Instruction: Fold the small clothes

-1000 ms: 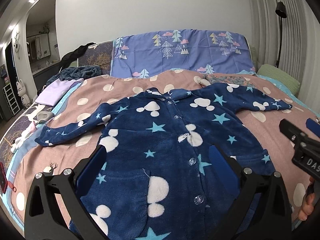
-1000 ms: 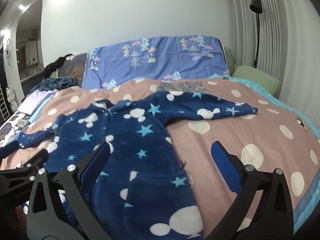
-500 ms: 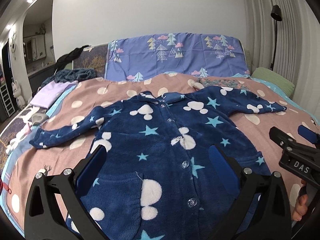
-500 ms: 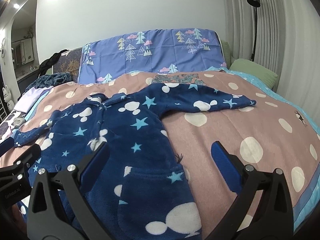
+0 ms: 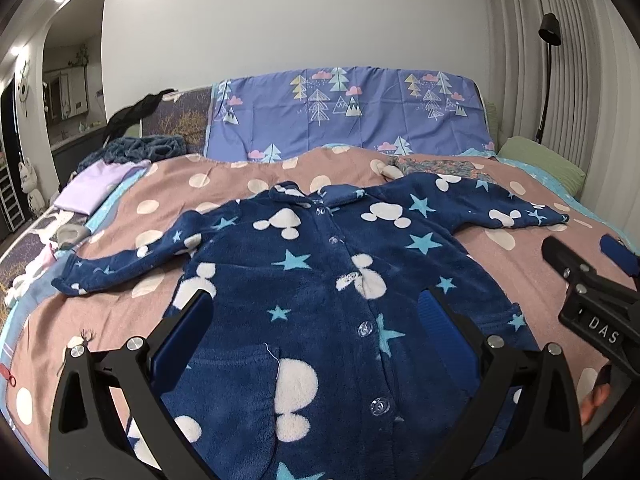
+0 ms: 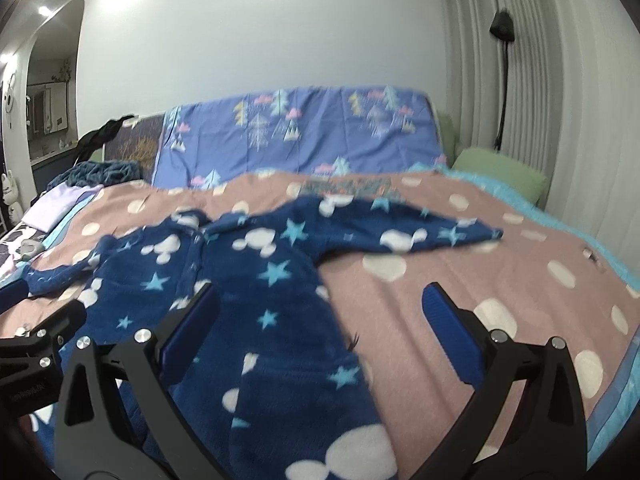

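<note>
On the dotted bed [image 5: 280,168] the navy fleece jacket [image 5: 320,280] lies spread flat, sleeves out, beneath the left gripper [image 5: 316,320] and right gripper [image 6: 320,312], both wide open and empty; thick pile could slip from a shallow pinch.

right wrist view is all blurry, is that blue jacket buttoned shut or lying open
Observer: Buttoned. The left wrist view shows clear buttons running down the closed front of the blue jacket.
Operator: ok and the sleeve on the far left, its end is hidden behind the other gripper for me, where is it
Observer: Its cuff lies flat on the dotted blanket, stretched out sideways, with nothing gripping it.
</note>
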The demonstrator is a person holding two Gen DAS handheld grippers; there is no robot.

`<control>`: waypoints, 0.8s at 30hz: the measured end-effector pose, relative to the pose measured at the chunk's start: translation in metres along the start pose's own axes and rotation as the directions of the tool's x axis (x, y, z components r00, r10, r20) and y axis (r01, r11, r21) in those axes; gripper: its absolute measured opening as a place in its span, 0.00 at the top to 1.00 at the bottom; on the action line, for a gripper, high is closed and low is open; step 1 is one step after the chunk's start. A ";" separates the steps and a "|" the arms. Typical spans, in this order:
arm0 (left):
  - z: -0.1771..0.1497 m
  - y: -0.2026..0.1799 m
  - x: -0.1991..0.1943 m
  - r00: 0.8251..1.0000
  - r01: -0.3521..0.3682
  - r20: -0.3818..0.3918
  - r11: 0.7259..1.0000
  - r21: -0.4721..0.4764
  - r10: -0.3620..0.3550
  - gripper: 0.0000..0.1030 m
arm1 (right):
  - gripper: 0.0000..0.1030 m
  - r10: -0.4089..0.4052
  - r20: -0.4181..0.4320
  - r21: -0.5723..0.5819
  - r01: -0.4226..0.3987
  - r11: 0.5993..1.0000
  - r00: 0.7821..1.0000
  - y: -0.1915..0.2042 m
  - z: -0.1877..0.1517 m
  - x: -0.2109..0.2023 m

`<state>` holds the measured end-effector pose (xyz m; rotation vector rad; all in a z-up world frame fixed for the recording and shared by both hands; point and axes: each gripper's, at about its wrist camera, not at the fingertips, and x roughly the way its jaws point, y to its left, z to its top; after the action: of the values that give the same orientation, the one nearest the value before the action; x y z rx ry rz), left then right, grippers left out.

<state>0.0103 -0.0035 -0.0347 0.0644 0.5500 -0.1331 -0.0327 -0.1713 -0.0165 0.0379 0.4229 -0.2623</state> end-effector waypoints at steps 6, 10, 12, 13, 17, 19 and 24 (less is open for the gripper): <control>-0.003 0.003 0.004 0.999 0.023 -0.029 1.000 -0.004 -0.023 0.01 | 0.02 0.042 -0.016 -0.026 -0.042 0.999 0.999 0.004 0.001 0.003; -0.003 0.002 0.004 0.999 0.025 -0.032 1.000 0.000 -0.025 0.01 | 0.02 0.035 -0.033 -0.081 -0.037 0.996 0.999 0.012 -0.001 0.004; -0.003 0.003 0.004 0.999 0.028 -0.030 1.000 -0.002 -0.028 0.01 | 0.02 0.044 -0.054 -0.086 -0.049 0.995 0.998 0.014 -0.001 0.006; -0.003 0.002 0.004 0.999 0.031 -0.030 1.000 -0.003 -0.031 0.01 | 0.02 0.048 -0.066 -0.087 -0.053 0.995 0.997 0.015 -0.002 0.007; -0.005 0.003 0.003 0.999 0.041 -0.024 0.999 -0.003 -0.042 0.01 | 0.02 0.058 -0.094 -0.061 -0.063 0.996 0.994 0.014 -0.003 0.011; -0.004 0.004 0.003 0.998 0.057 -0.024 0.998 -0.012 -0.057 0.01 | 0.02 0.047 -0.088 -0.046 -0.052 0.998 0.995 0.013 -0.002 0.010; -0.006 0.004 0.006 0.998 0.056 -0.029 0.998 0.003 -0.056 0.01 | 0.02 0.028 -0.068 -0.057 -0.032 0.998 0.997 0.014 0.000 0.008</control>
<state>0.0132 0.0008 -0.0428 0.0549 0.5811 -0.1885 -0.0223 -0.1601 -0.0198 -0.0040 0.4966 -0.2198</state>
